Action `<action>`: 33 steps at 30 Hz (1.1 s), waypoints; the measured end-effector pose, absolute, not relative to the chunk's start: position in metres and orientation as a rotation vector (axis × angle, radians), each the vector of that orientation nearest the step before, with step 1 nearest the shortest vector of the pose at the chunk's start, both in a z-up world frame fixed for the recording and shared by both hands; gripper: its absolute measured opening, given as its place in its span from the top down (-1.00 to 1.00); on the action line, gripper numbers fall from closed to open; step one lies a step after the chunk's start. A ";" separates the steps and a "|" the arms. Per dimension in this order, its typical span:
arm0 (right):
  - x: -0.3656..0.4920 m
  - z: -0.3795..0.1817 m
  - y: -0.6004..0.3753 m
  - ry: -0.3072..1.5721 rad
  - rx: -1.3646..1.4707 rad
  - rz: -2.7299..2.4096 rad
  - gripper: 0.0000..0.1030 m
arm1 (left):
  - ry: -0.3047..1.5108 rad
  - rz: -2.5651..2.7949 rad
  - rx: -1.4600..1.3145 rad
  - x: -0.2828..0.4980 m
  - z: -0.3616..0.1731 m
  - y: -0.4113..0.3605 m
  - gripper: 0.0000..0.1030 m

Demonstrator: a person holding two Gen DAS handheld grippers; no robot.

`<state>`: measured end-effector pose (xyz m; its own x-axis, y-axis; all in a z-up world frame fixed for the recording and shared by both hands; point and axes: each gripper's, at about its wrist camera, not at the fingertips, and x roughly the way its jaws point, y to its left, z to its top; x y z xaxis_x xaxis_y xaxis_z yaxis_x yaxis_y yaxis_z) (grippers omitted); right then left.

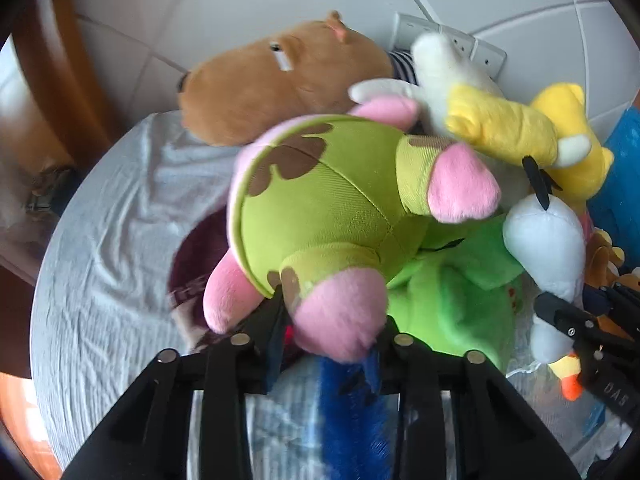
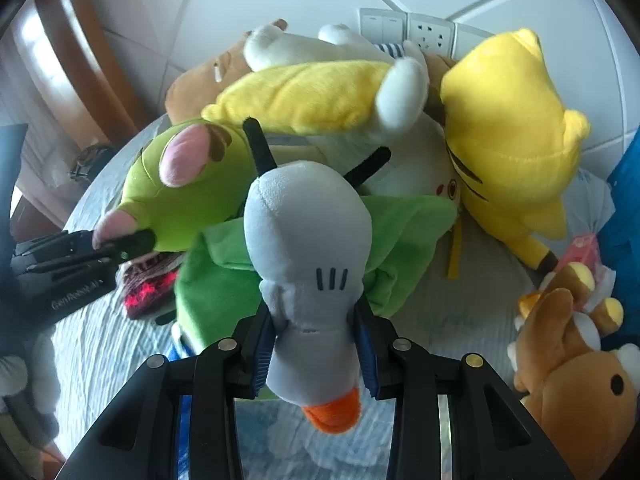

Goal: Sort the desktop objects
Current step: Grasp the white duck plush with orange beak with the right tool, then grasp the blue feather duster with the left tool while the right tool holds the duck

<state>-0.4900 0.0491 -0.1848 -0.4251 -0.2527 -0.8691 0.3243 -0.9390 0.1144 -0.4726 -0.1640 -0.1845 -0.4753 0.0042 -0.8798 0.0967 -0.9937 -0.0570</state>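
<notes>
Left wrist view showed the pink-and-green plush [image 1: 320,200] lifted over the middle of the cloth-covered table [image 1: 104,240], the left claw [image 1: 332,320] clamped on one pink foot. It looked light and soft — a limb squashes and can slip, so a hold nearer the stuffed body would likely sit firmer. In the right wrist view the white goose plush [image 2: 308,248] hung head-down, the right claw [image 2: 316,344] pinched together on its neck just above the orange beak; that narrow part seemed a fair grip, though floppy. Beneath both lay a green plush [image 2: 224,280]. Toward the far edge a brown capybara plush [image 1: 272,84] and a yellow cat plush [image 2: 512,128] were piled, and a small bear plush [image 2: 572,368] sat at the right edge.
</notes>
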 end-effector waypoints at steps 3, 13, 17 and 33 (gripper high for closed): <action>-0.476 -0.176 0.046 0.103 1.425 -2.385 0.32 | 0.178 -2.621 1.569 -0.448 -0.179 -0.183 0.46; -0.397 -0.164 0.031 0.113 1.424 -2.321 0.32 | 0.252 -2.514 1.620 -0.352 -0.187 -0.226 0.74; -0.373 -0.175 0.033 0.108 1.465 -2.302 0.32 | 0.259 -2.511 1.604 -0.329 -0.186 -0.227 0.74; -0.338 -0.205 0.071 0.068 1.543 -2.314 0.32 | 0.249 -2.507 1.752 -0.324 -0.238 -0.144 -0.23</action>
